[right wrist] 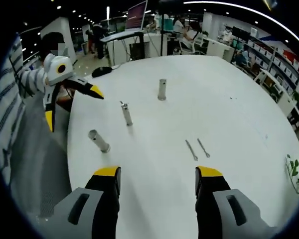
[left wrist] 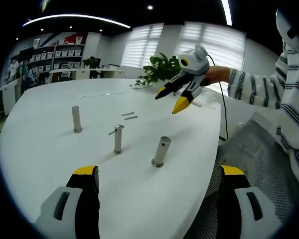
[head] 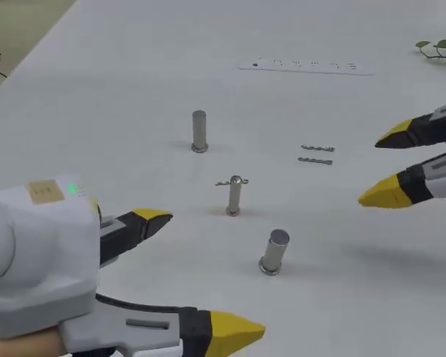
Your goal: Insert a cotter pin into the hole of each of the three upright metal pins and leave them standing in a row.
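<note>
Three upright metal pins stand in a diagonal row on the white table: the far pin (head: 199,132), the middle pin (head: 234,195) and the near pin (head: 273,251). A cotter pin (head: 229,182) sits through the middle pin's top hole. Two loose cotter pins (head: 316,155) lie side by side to the right of the row. My left gripper (head: 197,275) hovers open at the lower left, short of the near pin (left wrist: 161,152). My right gripper (head: 383,165) hovers open at the right, just beyond the loose cotter pins (right wrist: 197,148). Neither holds anything.
A pale flat strip (head: 305,67) lies at the back of the table (head: 119,74). A green plant (head: 442,46) stands at the far right corner. The table's left edge runs along the upper left. A striped sleeve (left wrist: 259,89) holds the right gripper (left wrist: 177,97).
</note>
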The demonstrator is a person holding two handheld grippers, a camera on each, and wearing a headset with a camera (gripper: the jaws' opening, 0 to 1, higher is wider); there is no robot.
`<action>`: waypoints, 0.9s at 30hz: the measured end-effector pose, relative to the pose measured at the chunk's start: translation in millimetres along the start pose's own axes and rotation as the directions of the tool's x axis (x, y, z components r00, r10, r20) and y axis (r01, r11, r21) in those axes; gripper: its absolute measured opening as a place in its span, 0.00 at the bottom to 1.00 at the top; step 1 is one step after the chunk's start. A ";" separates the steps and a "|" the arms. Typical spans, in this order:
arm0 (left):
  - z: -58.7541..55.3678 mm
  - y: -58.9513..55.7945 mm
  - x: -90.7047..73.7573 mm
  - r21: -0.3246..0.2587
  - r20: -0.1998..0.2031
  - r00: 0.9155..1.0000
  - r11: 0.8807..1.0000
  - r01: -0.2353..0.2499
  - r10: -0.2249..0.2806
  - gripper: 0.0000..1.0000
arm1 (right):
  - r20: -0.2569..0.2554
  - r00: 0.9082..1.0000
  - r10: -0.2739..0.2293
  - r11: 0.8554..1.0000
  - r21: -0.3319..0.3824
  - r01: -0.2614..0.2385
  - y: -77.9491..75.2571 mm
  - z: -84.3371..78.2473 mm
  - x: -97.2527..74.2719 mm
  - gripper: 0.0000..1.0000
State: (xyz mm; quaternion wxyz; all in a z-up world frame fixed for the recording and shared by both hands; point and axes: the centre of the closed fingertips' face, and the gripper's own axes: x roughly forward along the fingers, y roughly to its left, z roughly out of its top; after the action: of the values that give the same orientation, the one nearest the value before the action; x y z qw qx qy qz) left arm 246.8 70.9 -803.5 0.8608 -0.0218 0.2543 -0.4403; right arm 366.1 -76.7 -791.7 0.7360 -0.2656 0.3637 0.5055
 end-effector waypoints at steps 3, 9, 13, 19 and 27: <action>-0.7 -0.2 0.0 -0.004 -0.004 1.000 1.000 -0.003 0.003 0.99 | -0.028 0.999 0.024 0.999 -0.033 -0.024 -4.8 2.6 7.8 0.60; -3.2 -0.5 0.0 -0.013 -0.010 1.000 1.000 -0.005 0.005 0.99 | -0.081 0.995 0.053 0.994 -0.090 -0.060 -13.8 6.4 21.1 0.58; -4.5 0.1 -0.6 -0.022 -0.011 1.000 1.000 -0.008 0.008 0.99 | -0.114 0.991 0.075 0.989 -0.119 -0.088 -19.7 7.5 28.9 0.56; -4.7 1.2 -1.7 -0.032 -0.010 1.000 0.999 -0.014 0.014 0.99 | -0.171 0.980 0.102 0.979 -0.159 -0.130 -26.8 5.5 42.3 0.50; -7.5 -0.9 0.2 -0.037 -0.024 1.000 0.999 -0.005 0.004 0.99 | -0.250 0.962 0.115 0.969 -0.186 -0.164 -40.3 -5.6 62.0 0.42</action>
State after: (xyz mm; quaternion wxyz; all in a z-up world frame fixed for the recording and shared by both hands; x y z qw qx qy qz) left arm 242.7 71.5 -809.8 0.8582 -0.0319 0.2728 -0.4336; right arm 416.3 -60.8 -843.9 0.6185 -0.3720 0.4129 0.5555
